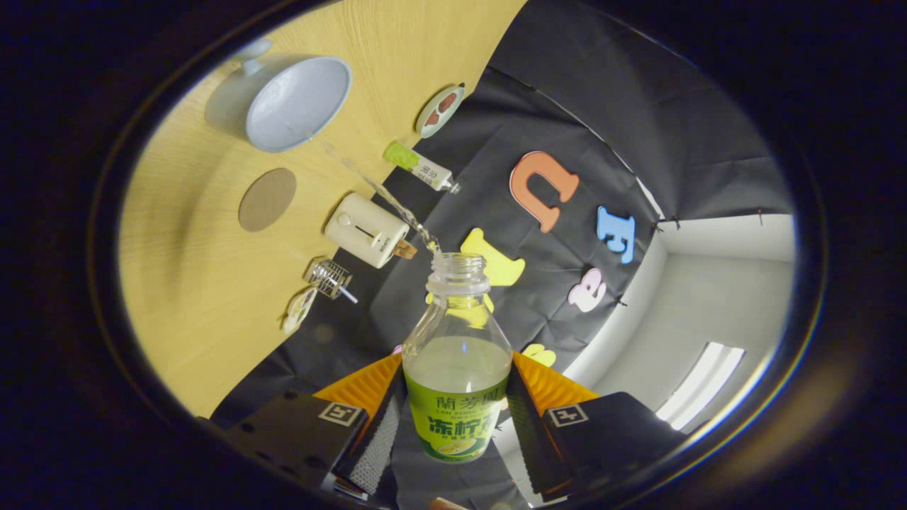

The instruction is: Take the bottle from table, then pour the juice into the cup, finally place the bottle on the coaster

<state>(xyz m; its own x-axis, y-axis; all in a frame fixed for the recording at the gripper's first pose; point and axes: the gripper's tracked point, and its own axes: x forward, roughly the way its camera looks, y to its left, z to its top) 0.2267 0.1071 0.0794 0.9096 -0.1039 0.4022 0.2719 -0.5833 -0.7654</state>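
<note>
Wooden table (212, 297) and the black cloth wall (638, 127) sit rolled sideways in your view, with the tabletop at nine o'clock and the wall from twelve to three.

Your gripper (457, 418) is clamped on the bottle (457, 368), both fingers pressing its labelled lower body from either side. The cap is off and the open neck points toward twelve o'clock. Pale juice fills the lower half; the base runs out of sight between the fingers at six o'clock. A thin stream (382, 195) leaves the mouth and arcs toward ten o'clock, ending inside the cup (297, 103). You can see the cup's round opening and part of its wall; how full it is cannot be made out, and its handle is partly cut off at the far edge.

At seven o'clock of the cup lies the coaster (267, 199), a flat brown disc on bare wood, apart from everything else.

Between coaster and bottle mouth stands a cream box-like appliance (365, 230), its far end partly crossed by the stream. At seven o'clock of it lie a small wire spring-like piece (330, 278) and a pale flat item (299, 309), too small to identify. At one o'clock of it rests a green-capped tube (419, 167), and further on a small dish (439, 111) with dark contents, hard to make out.
</note>
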